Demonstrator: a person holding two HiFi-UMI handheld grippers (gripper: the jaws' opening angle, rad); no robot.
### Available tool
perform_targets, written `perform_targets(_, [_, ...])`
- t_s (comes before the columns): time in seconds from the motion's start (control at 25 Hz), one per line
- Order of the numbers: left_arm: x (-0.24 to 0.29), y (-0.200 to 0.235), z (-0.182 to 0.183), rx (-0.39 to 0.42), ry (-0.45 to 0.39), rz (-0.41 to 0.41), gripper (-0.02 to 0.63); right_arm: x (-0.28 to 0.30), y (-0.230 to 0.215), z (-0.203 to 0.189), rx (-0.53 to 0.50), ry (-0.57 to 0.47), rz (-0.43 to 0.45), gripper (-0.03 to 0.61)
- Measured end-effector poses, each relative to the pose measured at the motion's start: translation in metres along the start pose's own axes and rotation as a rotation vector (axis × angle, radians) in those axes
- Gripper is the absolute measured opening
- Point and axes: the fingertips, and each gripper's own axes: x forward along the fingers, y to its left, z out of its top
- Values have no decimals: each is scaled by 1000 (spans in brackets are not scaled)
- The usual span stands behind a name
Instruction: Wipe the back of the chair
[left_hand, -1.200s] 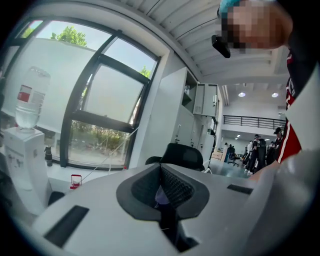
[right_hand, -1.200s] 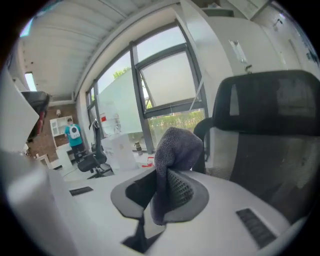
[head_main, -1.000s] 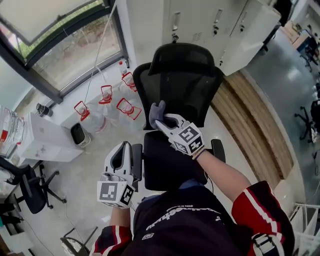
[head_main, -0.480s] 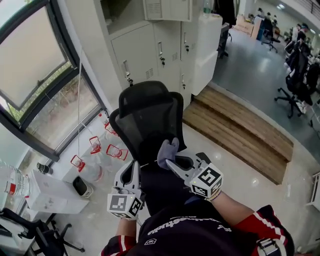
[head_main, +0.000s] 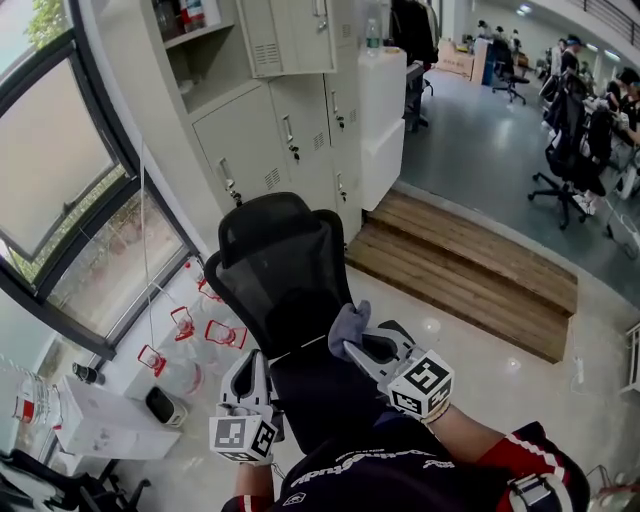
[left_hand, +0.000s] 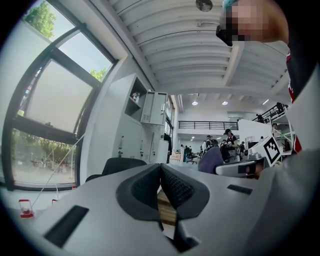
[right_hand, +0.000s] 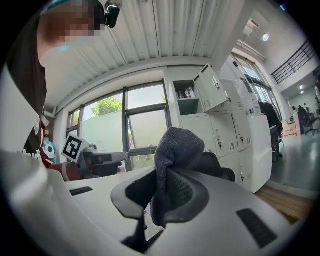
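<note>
- chair (head_main: 285, 270) was seen upright on the floor, seat toward the person, with lockers (head_main: 270, 140) behind it.
- grey cloth (head_main: 347, 323) was clamped in the right gripper (head_main: 352, 347) at the backrest's lower right edge; contact could not be told.
- left gripper (head_main: 250, 362) was held low beside the seat, jaws closed together, nothing between them.

One chair (head_main: 288, 285), one cloth (head_main: 347, 322), two grippers (head_main: 249, 362) (head_main: 353, 348).

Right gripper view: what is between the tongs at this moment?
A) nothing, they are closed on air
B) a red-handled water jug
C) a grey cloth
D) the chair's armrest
C: the grey cloth is pinched in the right tongs and bunches up above their tips.
</note>
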Motion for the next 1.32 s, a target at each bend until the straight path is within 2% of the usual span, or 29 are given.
perform_targets(0.6, [-17, 7, -3, -3, -29, 36, 25, 4, 4, -14, -30, 20, 7, 60])
perform_targets(1.32, [4, 10, -1, -23, -41, 3, 25, 11, -5, -6, -56, 21, -14, 60])
